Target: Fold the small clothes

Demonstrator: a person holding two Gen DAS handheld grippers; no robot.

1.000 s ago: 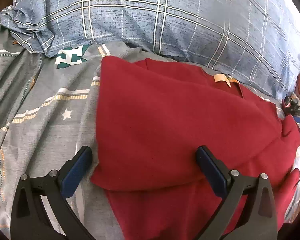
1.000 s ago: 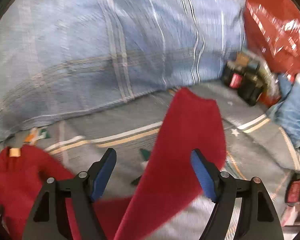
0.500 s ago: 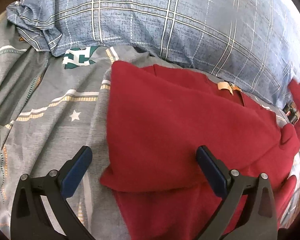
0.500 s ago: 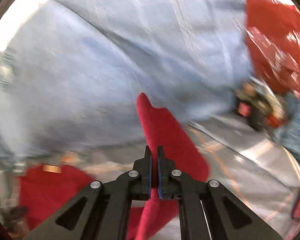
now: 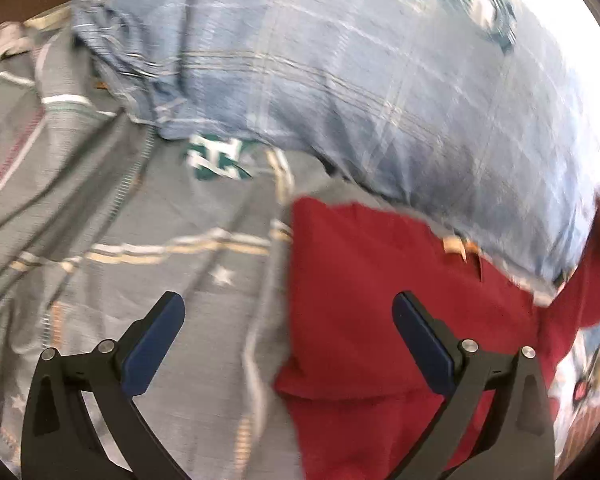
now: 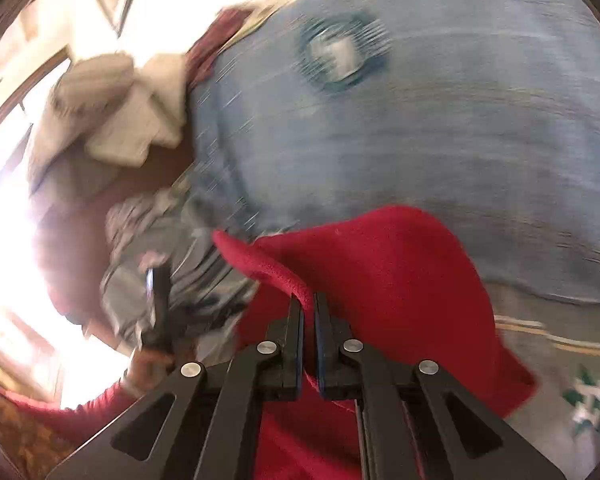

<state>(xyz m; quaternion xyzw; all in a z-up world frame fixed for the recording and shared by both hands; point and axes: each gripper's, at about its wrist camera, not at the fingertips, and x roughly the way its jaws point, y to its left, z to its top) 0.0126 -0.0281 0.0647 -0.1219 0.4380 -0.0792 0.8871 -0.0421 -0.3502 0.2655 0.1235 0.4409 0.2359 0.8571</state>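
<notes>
A red garment, partly folded, lies on the grey patterned bedsheet below a blue plaid pillow. My left gripper is open and empty, hovering over the garment's left edge. My right gripper is shut on the garment's red sleeve and holds it lifted above the bed. That lifted sleeve shows at the right edge of the left wrist view. Both views are blurred by motion.
The blue plaid pillow fills the back of the bed. Pale folded cloth lies at the upper left of the right wrist view, by a bright window. Small dark objects sit blurred at the left.
My right gripper has shut on the red sleeve and lifted it, swinging left. My left gripper has shifted left over the sheet and stayed open.
</notes>
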